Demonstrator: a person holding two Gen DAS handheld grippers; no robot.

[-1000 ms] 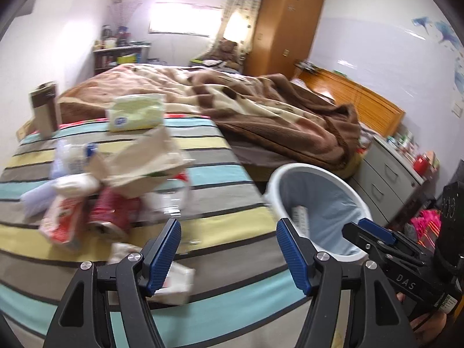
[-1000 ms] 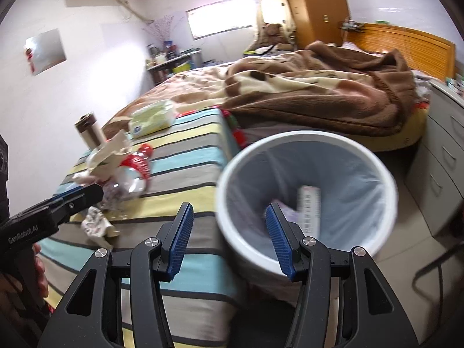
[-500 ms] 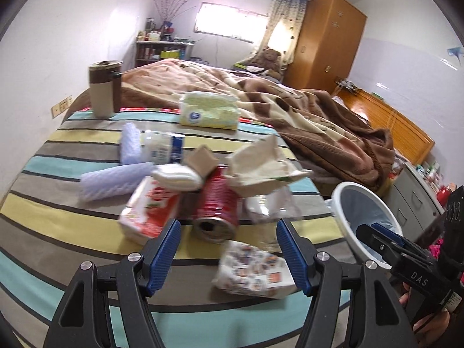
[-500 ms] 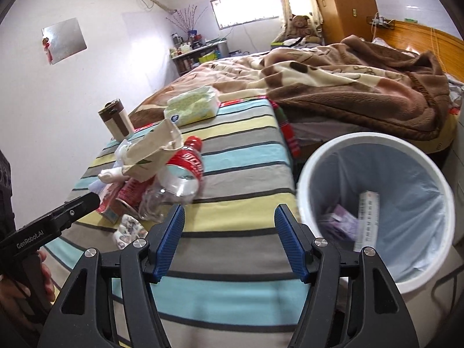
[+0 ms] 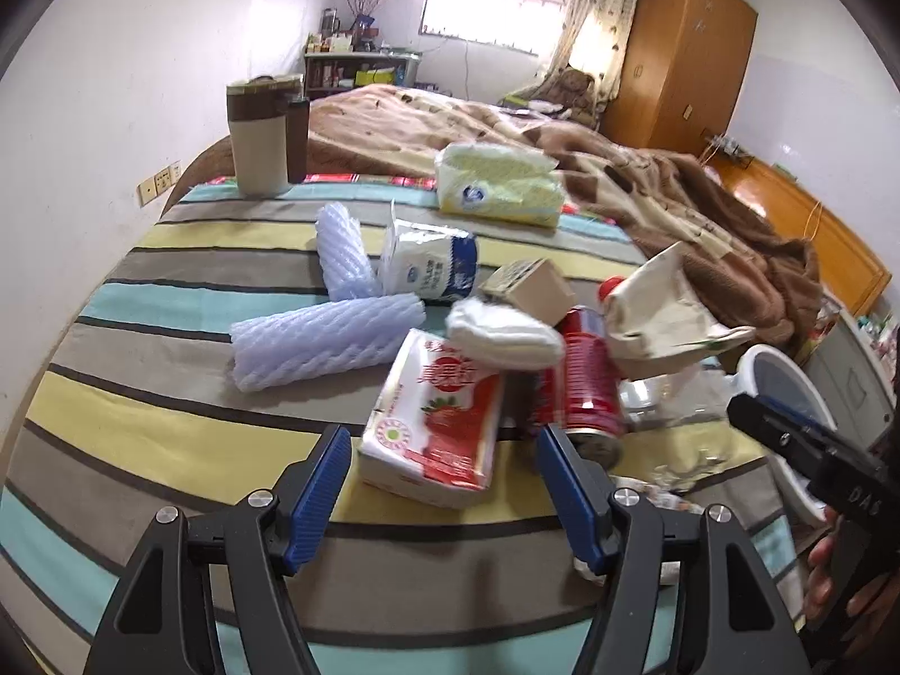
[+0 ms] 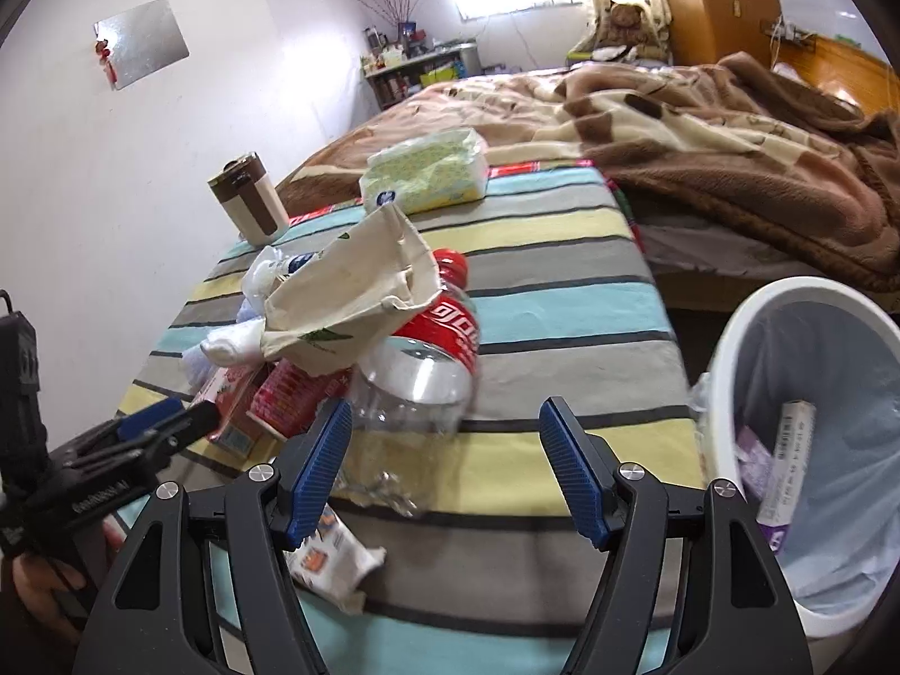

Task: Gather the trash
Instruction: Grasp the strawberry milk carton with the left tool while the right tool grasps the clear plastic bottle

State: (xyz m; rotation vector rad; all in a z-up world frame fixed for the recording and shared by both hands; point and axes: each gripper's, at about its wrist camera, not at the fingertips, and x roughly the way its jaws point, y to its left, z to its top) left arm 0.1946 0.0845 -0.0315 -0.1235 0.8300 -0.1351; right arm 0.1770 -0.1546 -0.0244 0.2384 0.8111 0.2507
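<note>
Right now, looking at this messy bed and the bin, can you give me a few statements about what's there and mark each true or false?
1. The white bin already holds some trash. True.
2. The left gripper is clamped on the red can. False: its jaws stand open, holding nothing.
3. The plastic bottle lies on its side. True.
4. The brown-and-cream cup has tipped over. False: it stands upright.
5. The right gripper holds nothing. True.
</note>
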